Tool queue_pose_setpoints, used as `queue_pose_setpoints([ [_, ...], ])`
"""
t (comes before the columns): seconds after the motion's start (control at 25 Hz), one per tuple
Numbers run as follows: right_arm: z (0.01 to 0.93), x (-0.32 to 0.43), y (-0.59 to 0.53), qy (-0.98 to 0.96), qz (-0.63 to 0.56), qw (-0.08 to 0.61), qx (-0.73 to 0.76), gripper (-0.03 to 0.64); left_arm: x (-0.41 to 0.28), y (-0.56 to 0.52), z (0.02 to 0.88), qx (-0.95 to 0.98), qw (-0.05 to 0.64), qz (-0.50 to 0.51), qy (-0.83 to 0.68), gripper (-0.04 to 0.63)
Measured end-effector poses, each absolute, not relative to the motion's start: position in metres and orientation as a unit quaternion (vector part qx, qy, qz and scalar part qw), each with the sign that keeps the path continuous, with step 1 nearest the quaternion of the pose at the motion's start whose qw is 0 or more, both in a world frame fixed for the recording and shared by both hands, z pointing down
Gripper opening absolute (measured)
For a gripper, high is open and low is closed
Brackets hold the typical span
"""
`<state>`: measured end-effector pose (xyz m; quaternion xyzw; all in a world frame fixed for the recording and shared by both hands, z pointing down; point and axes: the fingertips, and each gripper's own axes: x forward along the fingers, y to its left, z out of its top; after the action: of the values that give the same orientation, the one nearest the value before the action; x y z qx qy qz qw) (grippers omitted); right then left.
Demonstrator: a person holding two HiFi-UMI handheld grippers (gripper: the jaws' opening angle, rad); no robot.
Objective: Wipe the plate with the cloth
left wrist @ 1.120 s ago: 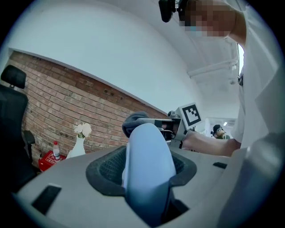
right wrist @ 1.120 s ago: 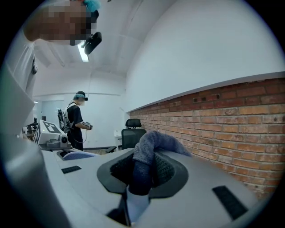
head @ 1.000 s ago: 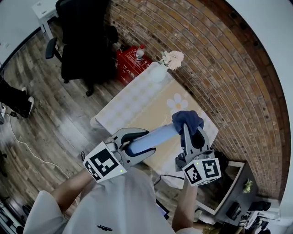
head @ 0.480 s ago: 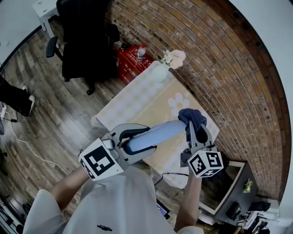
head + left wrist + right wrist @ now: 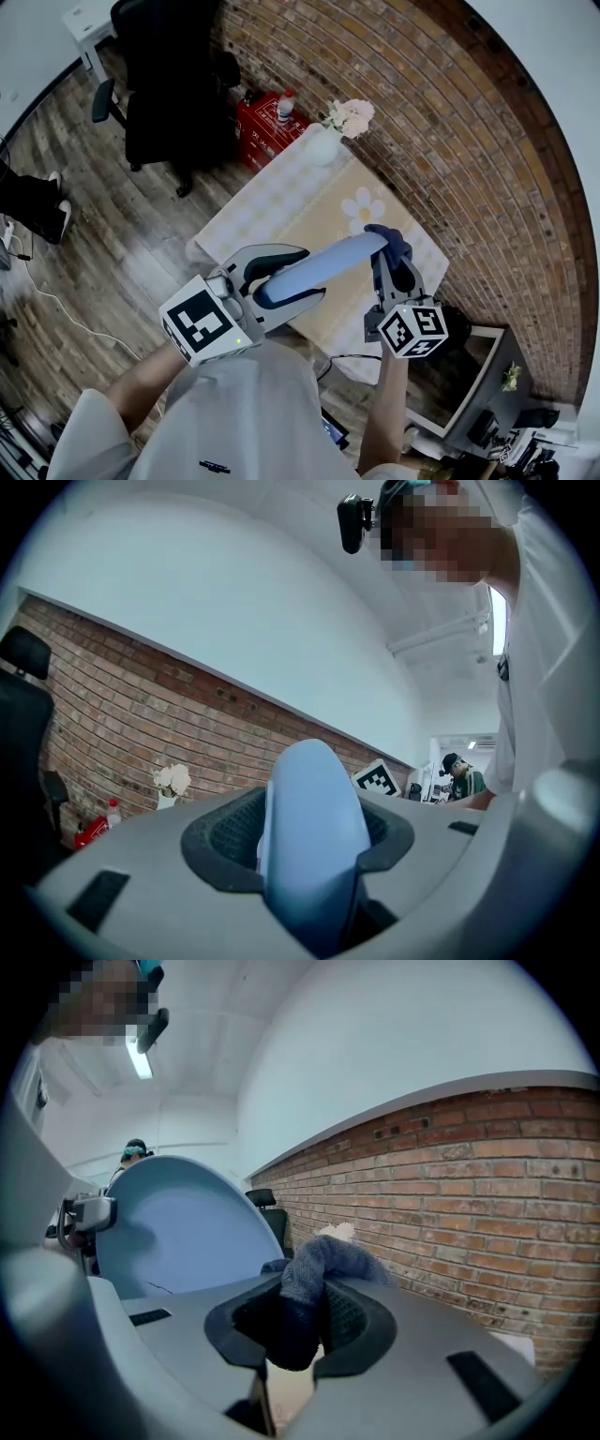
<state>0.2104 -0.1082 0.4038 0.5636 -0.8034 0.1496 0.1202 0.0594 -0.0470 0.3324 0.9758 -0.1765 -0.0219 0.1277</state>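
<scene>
My left gripper (image 5: 281,275) is shut on the rim of a pale blue plate (image 5: 323,266), held edge-on above the table in the head view. From the left gripper view the plate (image 5: 314,836) rises upright between the jaws. My right gripper (image 5: 389,262) is shut on a dark blue cloth (image 5: 389,238), which touches the plate's far end. The right gripper view shows the cloth (image 5: 314,1274) bunched between the jaws and the plate's face (image 5: 178,1232) close at the left.
Below stands a table with a checked and flowered cover (image 5: 300,211), a white vase of pale flowers (image 5: 339,127) at its far end. A black office chair (image 5: 164,84) and a red crate (image 5: 267,127) stand on the wood floor; a brick wall (image 5: 441,141) runs along the right.
The plate has tilted and its far end has risen toward the cloth. My right gripper has shifted slightly right and forward with the cloth, staying against the plate's end.
</scene>
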Motion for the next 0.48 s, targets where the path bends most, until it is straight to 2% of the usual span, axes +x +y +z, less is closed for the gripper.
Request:
queue_pose_setpoints([
  [0.16,0.421,0.217,-0.102,-0.801,0.150,0.132,0.564,0.097,0.065,-0.045,0.330,0.976,0.142,-0.025,-0.166,0.212],
  [0.48,0.459,0.220,-0.093,-0.800,0.168,0.140,0.559,0.097,0.080,-0.055,0.316,0.977,0.128,-0.051,-0.164,0.212],
])
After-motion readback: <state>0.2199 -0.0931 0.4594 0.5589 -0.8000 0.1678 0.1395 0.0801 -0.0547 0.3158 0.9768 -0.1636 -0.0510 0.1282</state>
